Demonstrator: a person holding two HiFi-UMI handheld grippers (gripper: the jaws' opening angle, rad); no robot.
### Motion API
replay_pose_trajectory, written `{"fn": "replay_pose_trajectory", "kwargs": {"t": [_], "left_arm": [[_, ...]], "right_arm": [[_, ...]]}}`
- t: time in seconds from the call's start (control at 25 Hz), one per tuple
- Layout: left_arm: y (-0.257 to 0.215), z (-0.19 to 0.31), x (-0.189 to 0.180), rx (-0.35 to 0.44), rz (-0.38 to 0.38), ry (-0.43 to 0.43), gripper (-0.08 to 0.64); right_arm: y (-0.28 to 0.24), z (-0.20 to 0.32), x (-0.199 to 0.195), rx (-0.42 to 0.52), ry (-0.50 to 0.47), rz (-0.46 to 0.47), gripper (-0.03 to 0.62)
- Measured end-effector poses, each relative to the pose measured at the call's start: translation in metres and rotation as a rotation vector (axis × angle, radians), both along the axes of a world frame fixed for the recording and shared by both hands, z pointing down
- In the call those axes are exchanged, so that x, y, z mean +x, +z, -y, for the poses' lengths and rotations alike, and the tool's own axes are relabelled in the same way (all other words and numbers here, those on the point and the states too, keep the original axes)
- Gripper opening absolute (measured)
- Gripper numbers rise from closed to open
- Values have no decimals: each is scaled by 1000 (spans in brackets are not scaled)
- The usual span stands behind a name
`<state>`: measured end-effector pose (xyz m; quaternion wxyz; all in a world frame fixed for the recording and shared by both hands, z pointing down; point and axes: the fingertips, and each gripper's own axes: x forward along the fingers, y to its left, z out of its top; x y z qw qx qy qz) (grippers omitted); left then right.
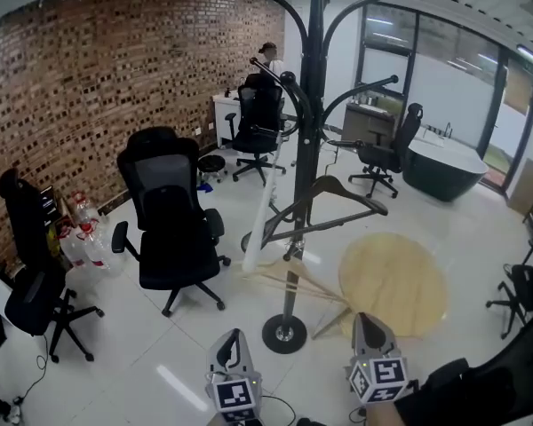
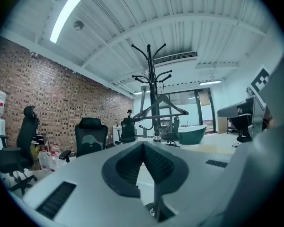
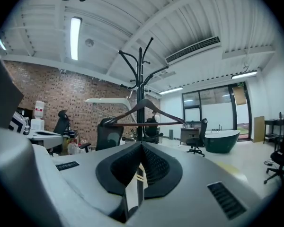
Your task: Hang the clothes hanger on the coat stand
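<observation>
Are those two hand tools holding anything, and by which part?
Nothing. The left gripper and right gripper are shut, empty; the hanger hangs on the coat stand.

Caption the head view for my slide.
Clothes hanger hung on coat stand; left gripper and right gripper empty below.

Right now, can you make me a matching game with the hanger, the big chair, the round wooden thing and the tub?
Things:
1. clothes hanger
2. big office chair
3. round wooden top
4. bathtub

Matches:
A. pale wood colour
B. hanging on the coat stand
C. far back on the right
D. black, left of the stand

Pairs: 1-B, 2-D, 3-A, 4-C
</observation>
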<state>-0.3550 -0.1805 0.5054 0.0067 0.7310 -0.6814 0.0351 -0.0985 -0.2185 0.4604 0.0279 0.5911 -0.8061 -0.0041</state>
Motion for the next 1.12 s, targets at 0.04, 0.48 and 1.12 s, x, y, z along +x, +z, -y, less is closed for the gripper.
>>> {"fn": "replay_pose_trajectory", "kwargs": {"t": [0.04, 0.48, 1.12], "left_arm": [[-2, -4, 4, 4, 4, -3, 18], [-24, -39, 103, 20, 79, -59, 18], [-24, -65, 66, 29, 19, 84, 17]], "right_arm": [[3, -3, 7, -5, 5, 4, 6], [32, -26, 113, -74, -16, 72, 6], [25, -66, 111, -85, 126, 130, 6]]}}
